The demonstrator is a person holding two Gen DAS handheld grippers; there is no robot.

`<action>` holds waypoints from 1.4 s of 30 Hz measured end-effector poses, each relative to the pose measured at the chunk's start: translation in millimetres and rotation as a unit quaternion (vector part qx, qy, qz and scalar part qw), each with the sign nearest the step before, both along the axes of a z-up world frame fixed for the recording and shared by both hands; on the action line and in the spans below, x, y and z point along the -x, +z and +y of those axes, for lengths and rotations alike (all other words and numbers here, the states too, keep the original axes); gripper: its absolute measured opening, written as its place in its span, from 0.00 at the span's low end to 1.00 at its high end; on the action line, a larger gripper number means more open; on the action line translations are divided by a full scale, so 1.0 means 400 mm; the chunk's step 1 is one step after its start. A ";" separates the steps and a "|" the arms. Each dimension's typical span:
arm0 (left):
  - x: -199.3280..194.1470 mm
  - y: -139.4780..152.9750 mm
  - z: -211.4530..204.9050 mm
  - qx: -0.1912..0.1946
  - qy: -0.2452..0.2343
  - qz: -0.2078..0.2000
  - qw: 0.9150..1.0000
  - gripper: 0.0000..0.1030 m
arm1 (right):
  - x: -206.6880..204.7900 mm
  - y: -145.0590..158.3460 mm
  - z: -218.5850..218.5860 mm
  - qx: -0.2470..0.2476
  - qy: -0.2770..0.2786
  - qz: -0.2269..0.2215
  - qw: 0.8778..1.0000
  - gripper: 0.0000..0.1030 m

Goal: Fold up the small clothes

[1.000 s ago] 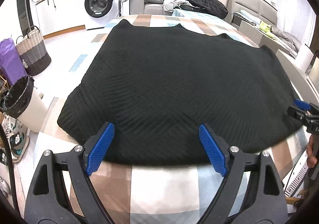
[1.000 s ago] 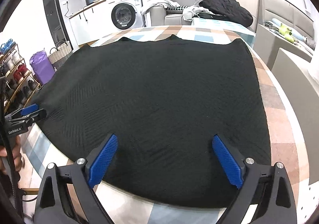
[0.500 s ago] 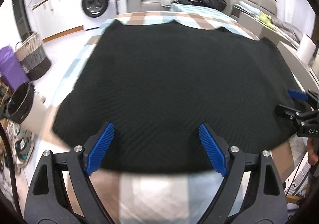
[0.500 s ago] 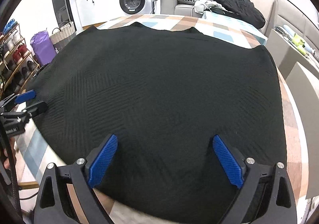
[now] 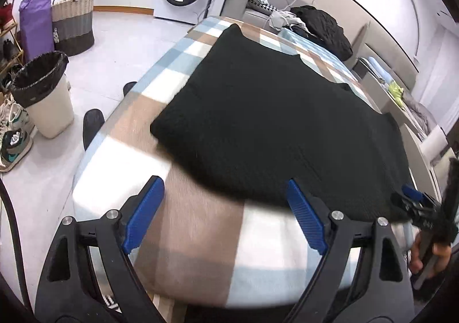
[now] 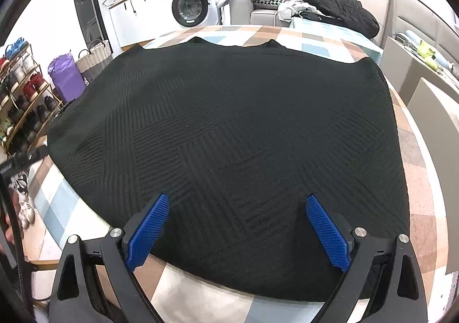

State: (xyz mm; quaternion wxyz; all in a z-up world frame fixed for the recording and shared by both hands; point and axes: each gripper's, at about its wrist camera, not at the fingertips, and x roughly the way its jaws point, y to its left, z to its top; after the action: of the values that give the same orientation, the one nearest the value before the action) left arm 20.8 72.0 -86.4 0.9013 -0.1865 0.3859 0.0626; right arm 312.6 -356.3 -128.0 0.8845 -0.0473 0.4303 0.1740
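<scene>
Table (image 5: 200,239) w/ checked cloth, brown/white/lt-blue squares; black knit garment (image 6: 235,145) lies flat on it, spread wide; covers most of the top; near hem sits just inside the near edge; far points stop short of the far edge; bare cloth shows along near edge, left side & the far end.

No readable text anywhere. White front-loading washing machine (image 6: 192,5) has a control-panel display and a small label strip, both too small and blurred to read. Black tool body at the left edge of the right wrist view (image 6: 8,168) carries white lettering, illegible.
</scene>
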 end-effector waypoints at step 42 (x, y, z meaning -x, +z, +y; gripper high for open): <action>-0.187 0.163 -0.565 -0.108 -0.265 -0.122 0.950 0.14 | -0.072 0.010 -0.154 -0.074 -0.060 -0.005 0.995 0.97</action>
State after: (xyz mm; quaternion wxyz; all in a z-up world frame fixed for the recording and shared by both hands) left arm 95.7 -154.0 -21.2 0.9403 0.0146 0.2997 -0.1607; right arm 341.3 -418.0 -123.9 0.8964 0.0429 0.4141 0.1519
